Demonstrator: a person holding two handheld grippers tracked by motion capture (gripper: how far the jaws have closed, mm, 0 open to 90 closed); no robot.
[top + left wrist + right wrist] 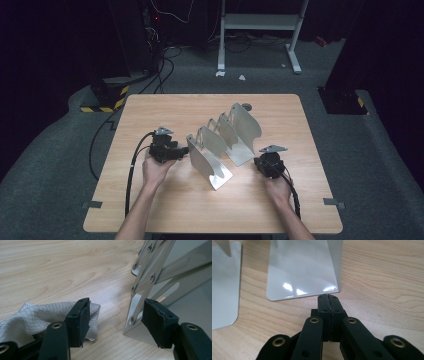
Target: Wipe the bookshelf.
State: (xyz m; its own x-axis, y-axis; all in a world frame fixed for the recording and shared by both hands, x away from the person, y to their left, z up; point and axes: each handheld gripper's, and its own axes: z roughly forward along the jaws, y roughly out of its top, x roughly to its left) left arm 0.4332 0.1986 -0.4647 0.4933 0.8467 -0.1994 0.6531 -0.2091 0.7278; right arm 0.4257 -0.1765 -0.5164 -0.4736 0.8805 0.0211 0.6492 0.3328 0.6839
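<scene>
Beside the rack (160, 277) we see left gripper (116, 322) apart, cloth (32, 317) partly hidden; right gripper (328, 298) together, empty.

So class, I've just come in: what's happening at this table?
A person works at a wooden table with a gripper in each hand, beside an expandable metal rack. The left gripper is open at the rack's hinged end, with a white cloth lying by one jaw. The right gripper is shut, its tips at the edge of a base plate.
</scene>
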